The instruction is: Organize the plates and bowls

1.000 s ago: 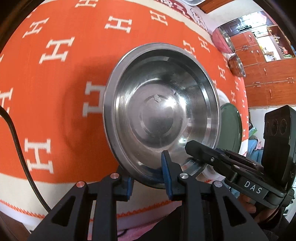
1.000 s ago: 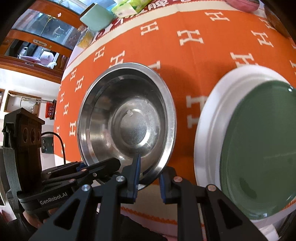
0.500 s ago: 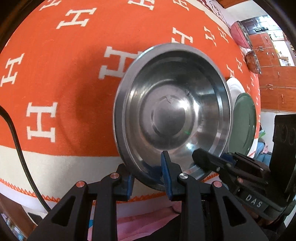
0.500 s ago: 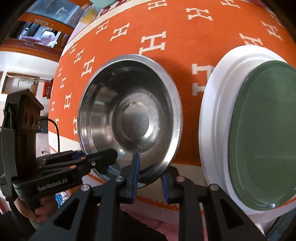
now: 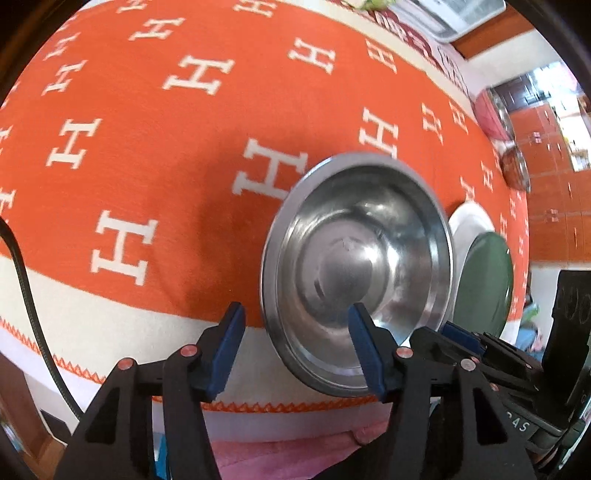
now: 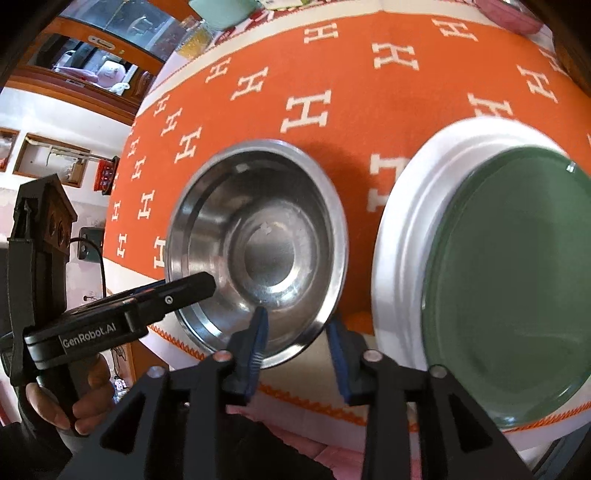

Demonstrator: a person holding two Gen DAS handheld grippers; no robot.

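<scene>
A steel bowl (image 5: pixel 356 273) (image 6: pixel 258 254) sits near the front edge of the orange H-patterned tablecloth (image 5: pixel 155 122). My left gripper (image 5: pixel 295 343) is open; its right finger is inside the bowl and its left finger outside the near-left rim. My right gripper (image 6: pixel 297 343) is open and straddles the bowl's near rim, left finger inside, right finger outside. A green plate (image 6: pixel 513 280) lies on a white plate (image 6: pixel 399 236) just right of the bowl; both also show in the left wrist view (image 5: pixel 484 284).
A pink bowl (image 5: pixel 491 114) and a dark bowl (image 5: pixel 515 168) stand at the far right of the table. A steel tray (image 5: pixel 454 14) and packets lie at the back edge. A black cable (image 5: pixel 26 280) hangs at the left.
Both grippers have opened and let go of the steel bowl's rim. The bowl now rests on the cloth beside the plates. My left gripper has drawn back to the left.
</scene>
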